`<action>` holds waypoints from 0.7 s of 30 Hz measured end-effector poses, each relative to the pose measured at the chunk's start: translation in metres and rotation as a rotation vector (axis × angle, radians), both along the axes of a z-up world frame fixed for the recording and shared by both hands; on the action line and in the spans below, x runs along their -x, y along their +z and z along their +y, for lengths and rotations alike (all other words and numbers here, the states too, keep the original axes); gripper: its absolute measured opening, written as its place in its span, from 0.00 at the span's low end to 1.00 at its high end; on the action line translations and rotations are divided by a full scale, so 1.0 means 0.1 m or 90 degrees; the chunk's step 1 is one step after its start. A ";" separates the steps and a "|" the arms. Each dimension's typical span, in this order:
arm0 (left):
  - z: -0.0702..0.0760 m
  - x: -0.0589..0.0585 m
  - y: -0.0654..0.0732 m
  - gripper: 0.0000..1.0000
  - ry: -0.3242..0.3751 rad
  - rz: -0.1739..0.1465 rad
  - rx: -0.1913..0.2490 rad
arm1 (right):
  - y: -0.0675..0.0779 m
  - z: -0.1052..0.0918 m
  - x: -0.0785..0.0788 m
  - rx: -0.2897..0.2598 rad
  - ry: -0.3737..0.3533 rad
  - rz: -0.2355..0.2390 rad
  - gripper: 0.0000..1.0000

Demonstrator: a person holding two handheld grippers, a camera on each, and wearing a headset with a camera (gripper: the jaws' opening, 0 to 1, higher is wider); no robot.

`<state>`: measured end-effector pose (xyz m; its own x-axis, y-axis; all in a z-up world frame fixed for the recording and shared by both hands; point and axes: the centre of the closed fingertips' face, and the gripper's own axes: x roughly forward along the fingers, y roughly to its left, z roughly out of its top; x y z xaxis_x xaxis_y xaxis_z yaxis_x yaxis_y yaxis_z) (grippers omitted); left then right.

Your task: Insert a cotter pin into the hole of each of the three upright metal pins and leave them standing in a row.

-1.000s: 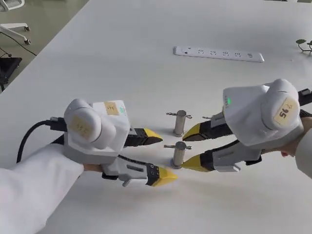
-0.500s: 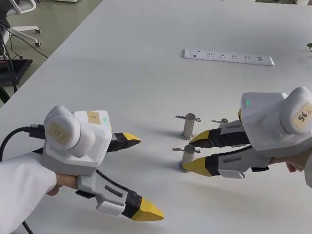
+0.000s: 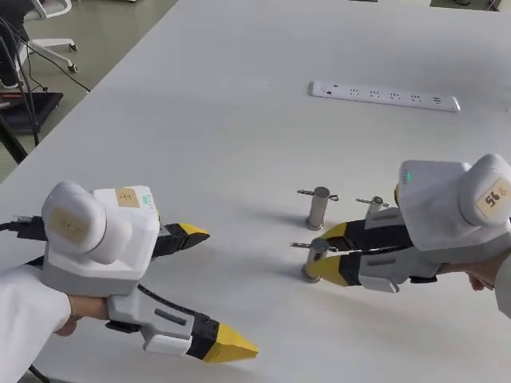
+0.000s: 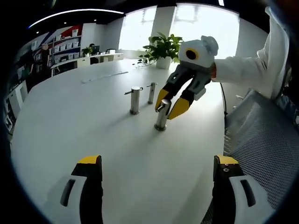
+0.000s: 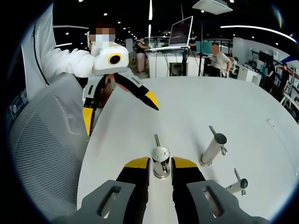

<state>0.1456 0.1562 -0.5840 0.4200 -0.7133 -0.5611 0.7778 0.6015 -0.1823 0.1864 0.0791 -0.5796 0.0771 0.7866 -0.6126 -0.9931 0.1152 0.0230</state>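
Right gripper (image 3: pixel 321 255) has closed on the near pin (image 3: pixel 313 263), centre right. Left gripper (image 3: pixel 217 291) has backed off lower left, jaws wide. All pins carry cotters (image 3: pixel 302 246), so probably only row-straightening remains.

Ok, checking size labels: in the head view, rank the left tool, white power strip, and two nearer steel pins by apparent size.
1. Grey-and-yellow left tool
2. Long white power strip
3. Middle upright steel pin and nearest steel pin: alike, the latter partly hidden by the right tool
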 end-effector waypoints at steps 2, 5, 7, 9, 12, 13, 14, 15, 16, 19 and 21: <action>0.04 0.01 0.00 0.99 0.005 0.001 -0.005 | 0.00 0.00 0.01 0.004 0.006 -0.002 0.10; 0.11 0.02 0.01 0.99 0.015 -0.002 -0.011 | 0.00 0.01 0.01 0.009 0.010 -0.006 0.09; 0.14 0.02 0.02 0.99 0.026 -0.002 -0.003 | 0.00 0.01 0.01 0.007 0.008 -0.001 0.09; 0.17 0.03 0.01 0.99 0.032 0.003 -0.004 | 0.00 0.02 0.01 0.005 0.006 0.001 0.09; 0.19 0.03 0.00 0.98 0.037 0.003 -0.011 | 0.00 0.04 0.02 0.003 0.004 -0.001 0.09; 0.21 0.04 0.00 0.98 0.040 0.004 -0.010 | 0.00 0.04 0.02 0.004 0.002 -0.005 0.09; 0.21 0.04 0.00 0.98 0.042 0.004 -0.008 | 0.00 0.04 0.03 0.005 0.002 -0.007 0.09; 0.21 0.04 0.01 0.98 0.045 0.004 -0.007 | 0.00 0.03 0.02 0.006 0.000 -0.006 0.09; 0.22 0.04 0.01 0.98 0.047 0.003 -0.006 | 0.00 0.03 0.01 0.006 -0.001 -0.007 0.08; 0.21 0.05 0.03 0.98 0.047 0.003 -0.004 | 0.00 0.02 0.00 0.009 0.000 -0.014 0.08; 0.20 0.05 0.04 0.98 0.048 0.003 -0.004 | 0.00 0.00 -0.01 0.010 -0.003 -0.017 0.08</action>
